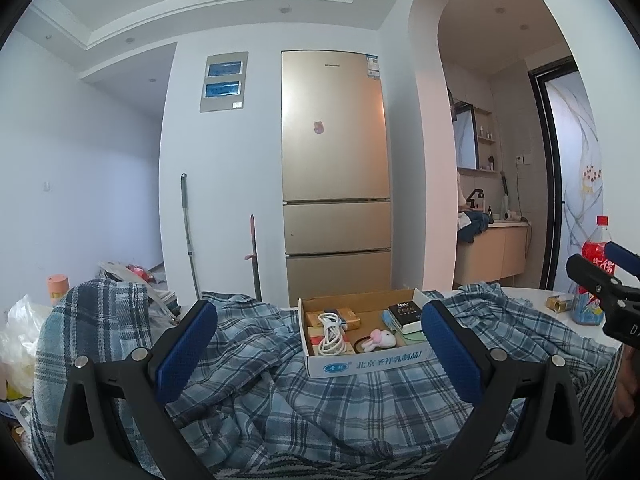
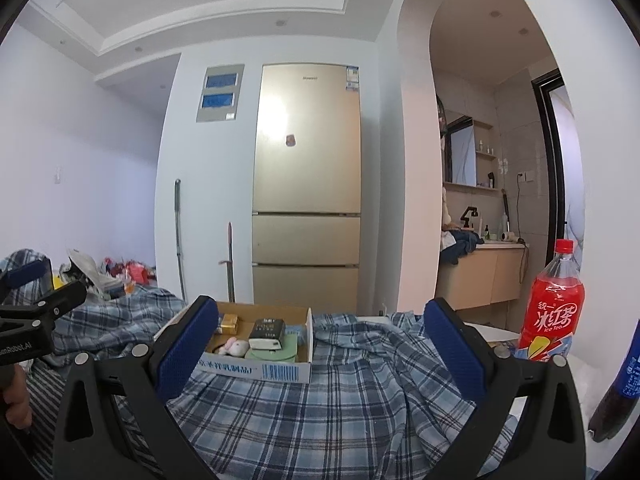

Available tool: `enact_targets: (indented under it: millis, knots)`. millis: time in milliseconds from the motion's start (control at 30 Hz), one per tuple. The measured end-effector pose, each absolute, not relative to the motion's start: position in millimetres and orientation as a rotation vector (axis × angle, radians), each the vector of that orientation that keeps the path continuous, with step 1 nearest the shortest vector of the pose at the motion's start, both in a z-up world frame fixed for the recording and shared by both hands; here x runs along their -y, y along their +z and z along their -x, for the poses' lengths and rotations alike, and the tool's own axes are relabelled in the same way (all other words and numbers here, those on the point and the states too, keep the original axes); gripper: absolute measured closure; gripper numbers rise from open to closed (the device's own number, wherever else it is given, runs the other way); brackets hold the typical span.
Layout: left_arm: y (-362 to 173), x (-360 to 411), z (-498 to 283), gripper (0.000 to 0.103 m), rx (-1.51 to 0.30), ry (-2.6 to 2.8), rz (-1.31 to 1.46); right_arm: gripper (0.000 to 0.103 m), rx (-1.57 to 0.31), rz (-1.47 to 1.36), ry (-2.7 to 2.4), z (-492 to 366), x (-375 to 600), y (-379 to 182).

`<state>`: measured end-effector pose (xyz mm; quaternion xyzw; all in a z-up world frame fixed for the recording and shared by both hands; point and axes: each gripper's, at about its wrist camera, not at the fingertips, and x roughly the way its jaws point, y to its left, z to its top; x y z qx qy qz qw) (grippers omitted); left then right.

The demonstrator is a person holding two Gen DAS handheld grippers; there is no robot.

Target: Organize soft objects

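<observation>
Left wrist view had both the left gripper (image 1: 320,336) and right gripper (image 2: 320,336) spread wide, empty, over the plaid shirt (image 1: 340,408) lying under the cardboard box (image 1: 360,360), so tugging it could've tipped that box.

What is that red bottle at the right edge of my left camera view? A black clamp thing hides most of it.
Observer: The right camera shows it whole: a red drink bottle with a red cap, standing upright, its label reading "Ice Tea".
Operator: Is anything else over on that side?
Observer: Yes, a dark bottle with a blue label sits at the frame's right edge, nearer the camera than the red one.
Operator: And the cardboard box, anything I can't see on it?
Observer: From the right camera, the box shows a printed barcode on its near wall, just above the plaid cloth.
</observation>
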<state>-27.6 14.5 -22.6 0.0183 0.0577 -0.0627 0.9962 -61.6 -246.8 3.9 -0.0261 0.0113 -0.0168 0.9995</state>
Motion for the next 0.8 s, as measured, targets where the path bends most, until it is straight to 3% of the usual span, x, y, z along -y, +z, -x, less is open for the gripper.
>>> enact_targets:
  millis: [800]
  knots:
    - [-18,-16,37,0.0,-0.089,-0.115,-0.044,0.0,-0.029,0.073,-0.043,51,242,-3]
